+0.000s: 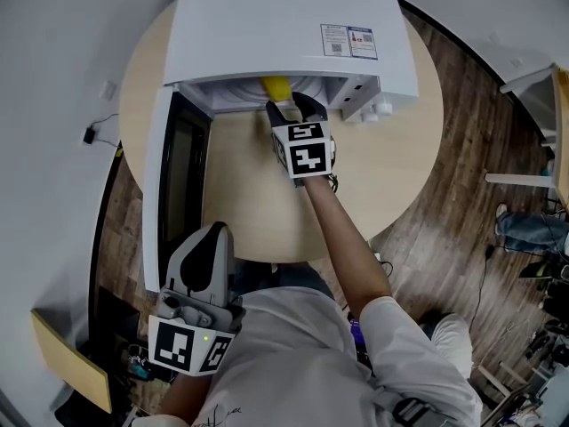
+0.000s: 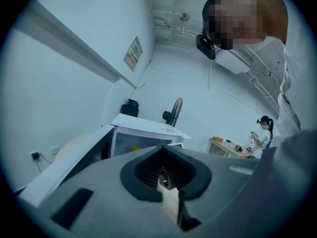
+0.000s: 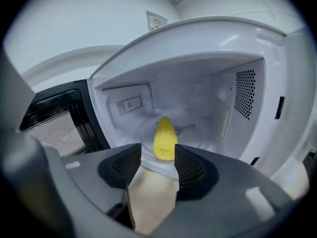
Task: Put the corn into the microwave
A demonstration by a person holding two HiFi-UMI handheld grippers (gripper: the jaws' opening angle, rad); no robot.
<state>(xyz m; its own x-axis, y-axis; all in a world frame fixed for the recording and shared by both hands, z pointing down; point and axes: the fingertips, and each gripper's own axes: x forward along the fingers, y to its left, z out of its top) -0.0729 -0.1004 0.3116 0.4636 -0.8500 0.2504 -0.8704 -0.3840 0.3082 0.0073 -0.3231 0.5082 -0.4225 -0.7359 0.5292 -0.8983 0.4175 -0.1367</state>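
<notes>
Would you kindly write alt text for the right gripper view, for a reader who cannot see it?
A yellow corn cob lies inside an open white microwave. The right claw, jaws apart, points at the cob from just in front of the opening, and the dark door stands open at the left.

Gloss, grain and matt plastic

We see the microwave (image 1: 284, 25) in smooth, glossy white, the bench (image 1: 391, 176) in pale, matt wood grain, the corn (image 3: 165, 138) shiny and ribbed like plastic, and the right tongs (image 3: 158, 158) in matt grey plastic, ribbed black inside.
</notes>
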